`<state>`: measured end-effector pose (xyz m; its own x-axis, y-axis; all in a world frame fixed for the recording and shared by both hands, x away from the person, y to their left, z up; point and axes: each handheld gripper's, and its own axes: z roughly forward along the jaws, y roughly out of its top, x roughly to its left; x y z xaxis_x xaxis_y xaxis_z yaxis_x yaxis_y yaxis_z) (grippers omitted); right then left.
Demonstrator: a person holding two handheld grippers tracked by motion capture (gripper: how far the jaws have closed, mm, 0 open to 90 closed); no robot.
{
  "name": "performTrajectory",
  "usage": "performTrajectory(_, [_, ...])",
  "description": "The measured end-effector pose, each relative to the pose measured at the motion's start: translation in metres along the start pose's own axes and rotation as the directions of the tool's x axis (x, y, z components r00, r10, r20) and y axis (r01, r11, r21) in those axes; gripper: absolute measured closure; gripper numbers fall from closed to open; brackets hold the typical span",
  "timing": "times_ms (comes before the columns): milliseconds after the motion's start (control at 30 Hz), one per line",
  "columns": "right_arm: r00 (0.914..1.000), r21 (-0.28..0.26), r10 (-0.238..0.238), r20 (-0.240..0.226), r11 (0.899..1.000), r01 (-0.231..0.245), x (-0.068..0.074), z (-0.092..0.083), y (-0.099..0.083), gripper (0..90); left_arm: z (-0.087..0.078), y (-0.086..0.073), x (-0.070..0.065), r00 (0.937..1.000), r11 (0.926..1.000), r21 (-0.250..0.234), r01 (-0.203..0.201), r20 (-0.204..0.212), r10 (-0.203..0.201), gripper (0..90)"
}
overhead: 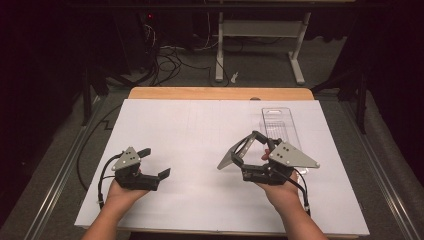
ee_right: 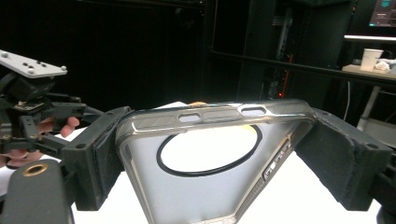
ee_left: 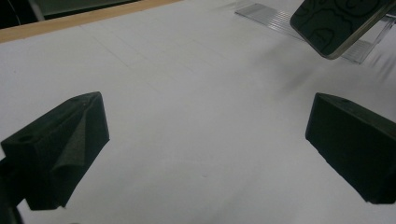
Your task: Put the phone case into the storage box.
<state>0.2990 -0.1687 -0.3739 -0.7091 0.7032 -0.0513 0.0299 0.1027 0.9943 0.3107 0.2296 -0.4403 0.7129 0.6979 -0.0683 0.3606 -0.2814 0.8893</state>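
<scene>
Clear phone case [ee_right: 210, 182], smoky edges, black ring inside

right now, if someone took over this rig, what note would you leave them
Right gripper: shut on the clear phone case, holding it by its sides, lifted off the white table and tilted.
Left gripper: open, holding nothing, low over the table's left half.
Clear plastic tray: lies flat on the table beyond the right gripper.
Done: case picked up.
Left: probably hand it over or set it down; the goal spot isn't evident.
</scene>
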Motion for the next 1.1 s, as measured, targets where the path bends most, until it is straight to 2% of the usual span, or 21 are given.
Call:
performTrajectory(100, [0.9998,0.002,0.007,0.019,1.0,-0.007,-0.003,-0.002,0.001,13.9,0.0,0.0,0.0,1.0,1.0,-0.003,-0.004,-0.009,0.004,0.7])
performTrajectory(633, [0.9924,-0.016,0.037,0.117,0.999,-0.036,-0.018,-0.015,0.008,13.9,0.001,-0.001,-0.001,1.0,1.0,0.006,0.0,0.001,0.0,0.7])
performTrajectory(967, [0.9846,-0.054,0.036,0.171,0.998,-0.027,-0.025,-0.03,0.022,13.9,0.0,-0.001,-0.001,1.0,1.0,0.003,-0.004,-0.002,0.004,0.7])
performTrajectory(1100, [0.9784,-0.067,0.039,0.203,0.997,-0.026,-0.028,-0.037,0.027,13.9,0.0,-0.001,0.0,1.0,1.0,0.003,-0.003,-0.005,0.003,0.7])
